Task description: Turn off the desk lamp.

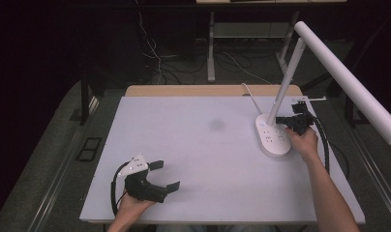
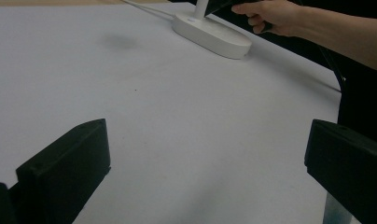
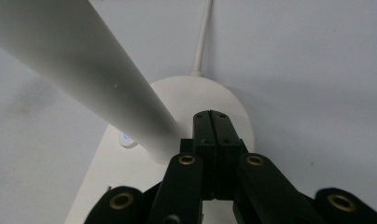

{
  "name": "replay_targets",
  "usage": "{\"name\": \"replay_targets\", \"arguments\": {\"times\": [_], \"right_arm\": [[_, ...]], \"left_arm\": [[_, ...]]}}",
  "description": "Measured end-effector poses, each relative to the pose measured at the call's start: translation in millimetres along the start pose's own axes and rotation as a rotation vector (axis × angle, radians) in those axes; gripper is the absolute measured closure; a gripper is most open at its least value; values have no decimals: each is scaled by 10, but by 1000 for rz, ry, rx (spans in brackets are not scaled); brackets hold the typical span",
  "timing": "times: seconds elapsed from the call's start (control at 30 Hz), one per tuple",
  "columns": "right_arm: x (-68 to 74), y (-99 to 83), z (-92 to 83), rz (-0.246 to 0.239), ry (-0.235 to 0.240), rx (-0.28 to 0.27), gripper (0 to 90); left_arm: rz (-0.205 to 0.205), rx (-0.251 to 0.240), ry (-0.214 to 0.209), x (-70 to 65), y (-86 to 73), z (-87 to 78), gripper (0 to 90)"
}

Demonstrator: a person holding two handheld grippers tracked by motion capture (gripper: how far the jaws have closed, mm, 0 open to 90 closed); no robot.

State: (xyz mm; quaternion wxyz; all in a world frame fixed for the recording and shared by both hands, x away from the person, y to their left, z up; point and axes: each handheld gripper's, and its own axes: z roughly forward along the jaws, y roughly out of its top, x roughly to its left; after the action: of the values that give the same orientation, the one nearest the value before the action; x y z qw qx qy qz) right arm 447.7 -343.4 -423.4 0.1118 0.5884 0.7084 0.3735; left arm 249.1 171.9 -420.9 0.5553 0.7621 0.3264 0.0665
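My right gripper (image 3: 213, 122): jaws pressed together, nothing between, tip over lamp base (image 1: 273, 137) at table (image 1: 193, 145) right side, beside stem foot. Judged step: press base control. I keep jaws closed, descend vertically, light pressure, avoid stem (image 3: 79, 70). My left gripper (image 1: 157, 176): jaws spread, empty, parked near front edge.

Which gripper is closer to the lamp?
Right. The right gripper is over the lamp base, by its stem. The left gripper sits far off at the table's near left.
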Motion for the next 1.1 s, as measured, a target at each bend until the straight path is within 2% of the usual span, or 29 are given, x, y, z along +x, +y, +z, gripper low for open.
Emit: {"name": "replay_targets", "arguments": {"times": [0.1,0.13,0.23,0.27,0.33,0.43,0.6,0.7,0.8,0.83,0.97,1.07,1.1], "right_arm": [[2,1,-7,-5,1,-3,900],[7,6,-30,-14,6,-21,900],[36,26,-85,-6,12,-27,900],[31,31,-97,-21,9,-32,900],[44,36,-115,-8,12,-26,900],[36,42,-193,-24,9,-33,900],[23,43,-322,-15,5,-49,900],[11,30,-382,-25,-8,-48,899],[13,8,-453,-31,-1,-56,898],[23,-3,-482,-25,9,-60,784],[67,-42,-558,-16,24,-61,744],[135,-115,-653,-14,30,-77,666],[135,-115,-653,-14,30,-77,666]], "left_arm": [[-1,0,2,7,-1,-7,0],[-2,-2,2,9,-1,-9,0],[-1,-2,3,3,-1,-10,0],[-1,-3,1,-4,-1,-10,0],[0,-3,1,-6,-1,-11,0],[-2,-5,1,-6,-4,-16,0],[-4,-6,2,-8,-5,-20,0],[-4,-7,1,-14,-4,-23,0],[-5,-8,-1,-19,-3,-21,0],[-5,-8,0,-19,-2,-20,0],[-5,-8,-1,-17,-1,-13,0],[-2,-8,-3,-22,0,-15,0],[0,-8,-3,-23,0,-15,0]]}}
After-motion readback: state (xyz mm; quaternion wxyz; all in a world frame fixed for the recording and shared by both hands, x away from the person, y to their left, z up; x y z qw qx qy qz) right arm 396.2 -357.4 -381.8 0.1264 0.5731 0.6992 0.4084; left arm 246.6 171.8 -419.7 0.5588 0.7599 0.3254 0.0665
